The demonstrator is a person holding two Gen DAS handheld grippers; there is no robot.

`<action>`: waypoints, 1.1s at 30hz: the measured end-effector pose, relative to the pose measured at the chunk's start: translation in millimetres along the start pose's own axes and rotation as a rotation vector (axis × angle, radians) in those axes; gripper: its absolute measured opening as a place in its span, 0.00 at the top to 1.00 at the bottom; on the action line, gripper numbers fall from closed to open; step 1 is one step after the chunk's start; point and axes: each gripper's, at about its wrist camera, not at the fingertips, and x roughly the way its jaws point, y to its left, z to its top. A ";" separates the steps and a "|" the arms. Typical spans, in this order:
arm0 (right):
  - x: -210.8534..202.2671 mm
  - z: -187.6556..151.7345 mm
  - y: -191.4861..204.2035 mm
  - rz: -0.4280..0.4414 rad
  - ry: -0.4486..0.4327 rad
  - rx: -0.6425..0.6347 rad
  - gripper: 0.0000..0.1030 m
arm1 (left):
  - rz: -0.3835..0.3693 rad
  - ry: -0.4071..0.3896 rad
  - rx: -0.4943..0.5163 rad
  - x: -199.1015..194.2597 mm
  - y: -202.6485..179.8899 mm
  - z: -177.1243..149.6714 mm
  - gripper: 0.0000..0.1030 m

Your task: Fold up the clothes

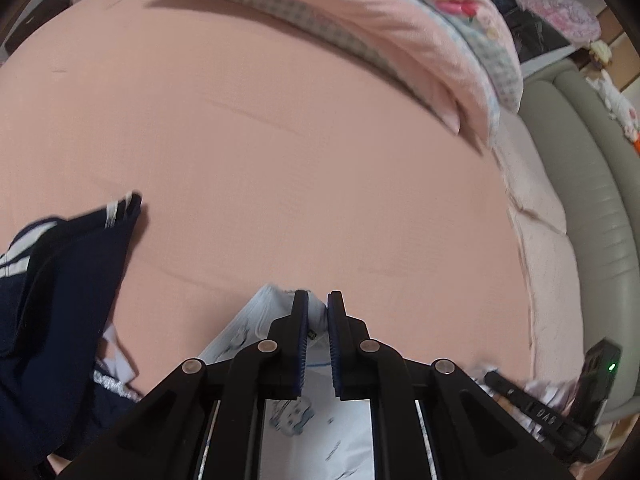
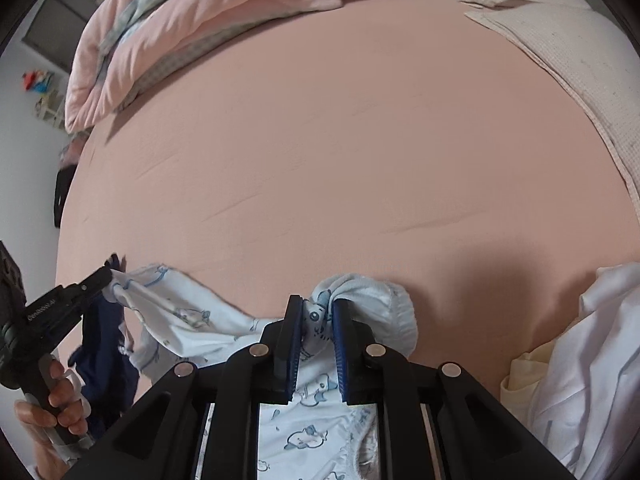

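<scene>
Left wrist view: the left hand-held gripper points down at a bed w/ a peach-pink sheet. Its black jaws, lined w/ blue pads, stand nearly together, pinching a thin edge of a white garment printed w/ small blue cartoon animals. That cloth hangs below and to the left of the jaws. A dark navy garment w/ white stripes lies bunched on the bed at left. A folded pink quilt sits along the far edge of the bed, and a grey padded bed frame curves at right. The right hand-held gripper shows at lower right, blurred.

Right wrist view: the right hand-held gripper is narrow, clamped on a bunched fold of the same white printed garment, approx. at an elastic-edged end. Cloth stretches from here to the left hand-held gripper at the left edge, which grips the other end; a person's hand wraps its handle. The navy garment hangs under that span. A plain white garment is heaped at right, w/ a pale cream cloth beside it.
</scene>
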 end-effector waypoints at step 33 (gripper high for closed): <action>-15.6 -12.9 -36.8 -0.028 -0.074 0.029 0.32 | -0.099 0.154 -0.096 14.4 26.5 -11.4 0.47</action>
